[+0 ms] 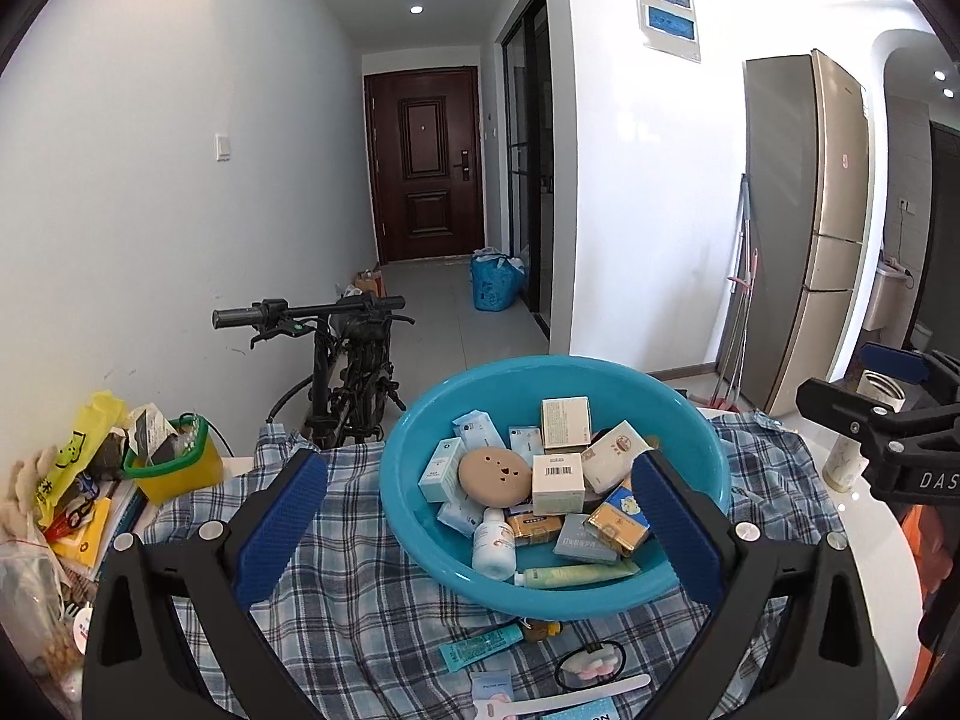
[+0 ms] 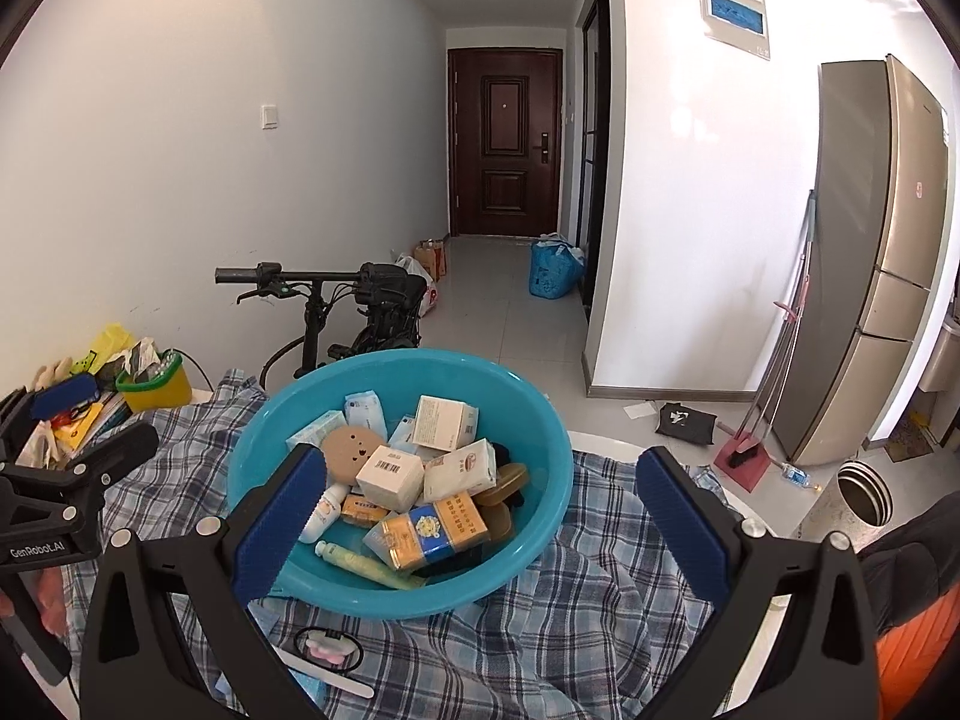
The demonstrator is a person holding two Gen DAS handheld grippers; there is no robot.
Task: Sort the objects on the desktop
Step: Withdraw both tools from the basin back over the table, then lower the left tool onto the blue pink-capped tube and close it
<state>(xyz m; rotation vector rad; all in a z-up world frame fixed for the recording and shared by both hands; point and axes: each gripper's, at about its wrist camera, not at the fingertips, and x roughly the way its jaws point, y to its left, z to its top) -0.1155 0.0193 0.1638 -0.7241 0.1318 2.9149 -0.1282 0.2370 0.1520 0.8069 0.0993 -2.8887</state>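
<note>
The blue basin (image 1: pixel 555 480) sits on a blue plaid cloth (image 1: pixel 360 588) spread over the tabletop (image 1: pixel 864 516), at centre in both wrist views. It is heaped with small goods: a white barcode box (image 1: pixel 558 482), a round tan sponge with a face (image 1: pixel 495 474), a white carton (image 1: pixel 565 423) toward the 12 o'clock rim, a yellow-and-blue pack (image 1: pixel 618 525), a white bottle (image 1: pixel 494 546), and a pale green tube (image 1: pixel 579 575) lying along the 6 o'clock wall.

On the cloth at 6 o'clock of the basin lie a teal tube (image 1: pixel 480 648) and a black hair tie (image 1: pixel 591 663) ringing something pink and white.

The left gripper (image 1: pixel 477 474) has its fingers (image 1: pixel 282 528) spread wide, nothing between them touched. The right gripper (image 2: pixel 480 474) is likewise released, its fingers (image 2: pixel 279 531) standing apart over the basin.

At 9 o'clock, a yellow bin with a green rim (image 1: pixel 174 456) holds crumpled paper and packets.
</note>
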